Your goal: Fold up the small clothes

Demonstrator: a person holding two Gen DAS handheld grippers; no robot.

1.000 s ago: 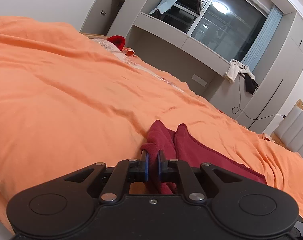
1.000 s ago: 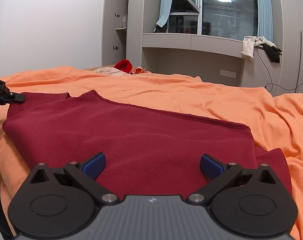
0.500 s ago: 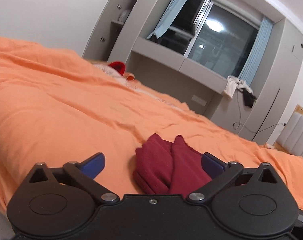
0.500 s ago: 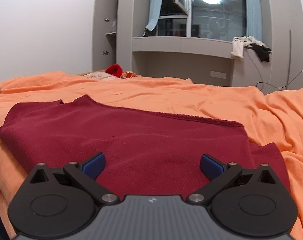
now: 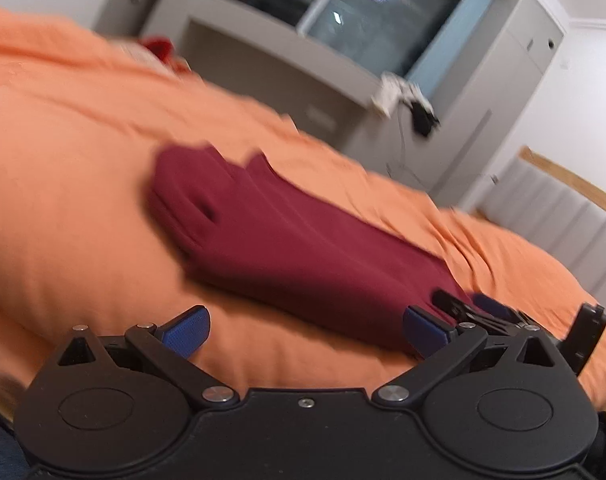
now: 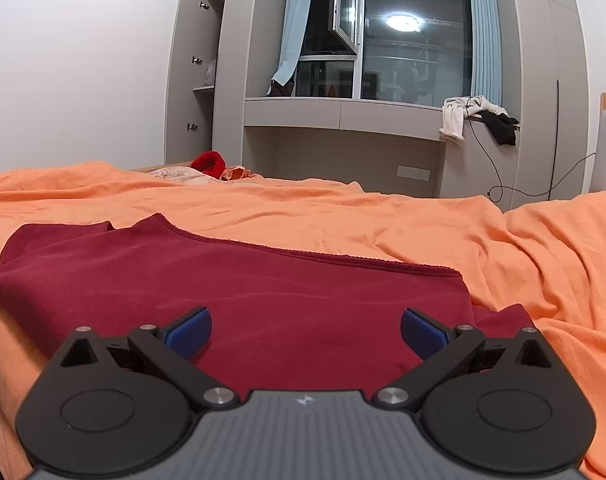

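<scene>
Maroon cloth point(image 6: 231, 292) lies on the orange bedspread point(image 6: 383, 216) just ahead of your right gripper point(image 6: 306, 330) and reaches under its spread blue pads; from your left gripper point(image 5: 305, 332) it stretches away ahead and to the right, with its near edge just beyond the right-hand pad. It looks already doubled over: the right wrist view shows a hemmed top layer sitting on a lower one that peeks out at the far left and near right corners, and the left wrist view, though blurred, shows stacked layers at the far end. So at least one fold seems to be in, and I judge another fold or some squaring of the offset corners is left before this piece is done. Both of your tools are released, jaws wide, nothing pinched between the pads. Your right gripper points a little downward over the near edge of the cloth, roughly centred on it. Your left gripper is tipped down and rolled, aimed across the bedspread beside the cloth's left end, and the right gripper's tips show just past its right-hand pad.
</scene>
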